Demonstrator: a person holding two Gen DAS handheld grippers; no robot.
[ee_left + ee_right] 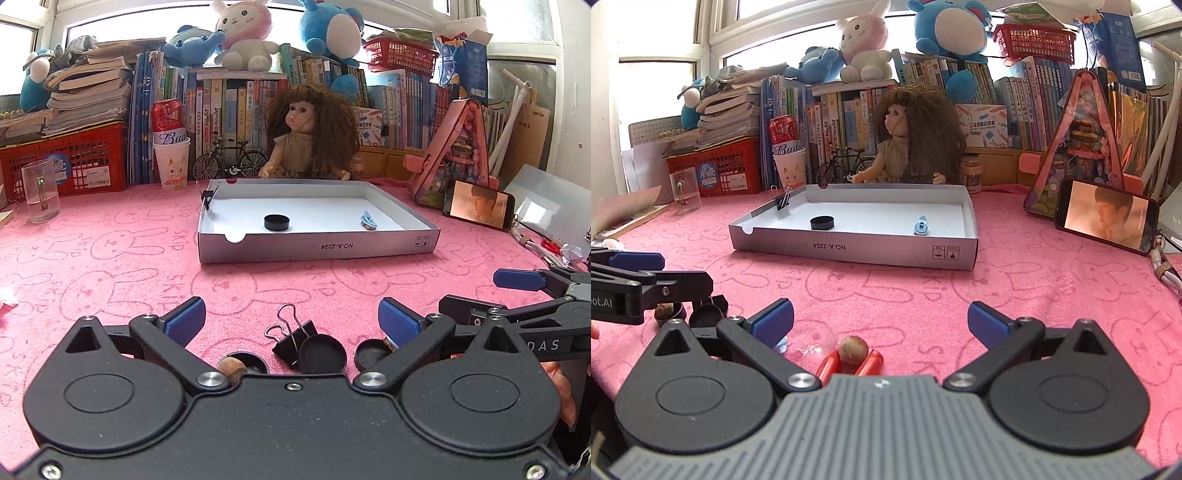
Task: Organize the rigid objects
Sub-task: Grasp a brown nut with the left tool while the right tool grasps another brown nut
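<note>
One box side [317, 248] reads "NO.A-2224" upside down.

Counted: one white tray [317, 243]; two binder clips, one on the tray wall [783, 201], one loose [291, 338]; four black caps, possibly [277, 222] [323, 353] [371, 358] [251, 360]; two nuts [853, 349] [231, 367]; two red tubes [871, 363] [827, 363].

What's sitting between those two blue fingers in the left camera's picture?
In the left wrist view, a black binder clip lies on the pink cloth between the left gripper's open fingers, touching a black round cap.
</note>
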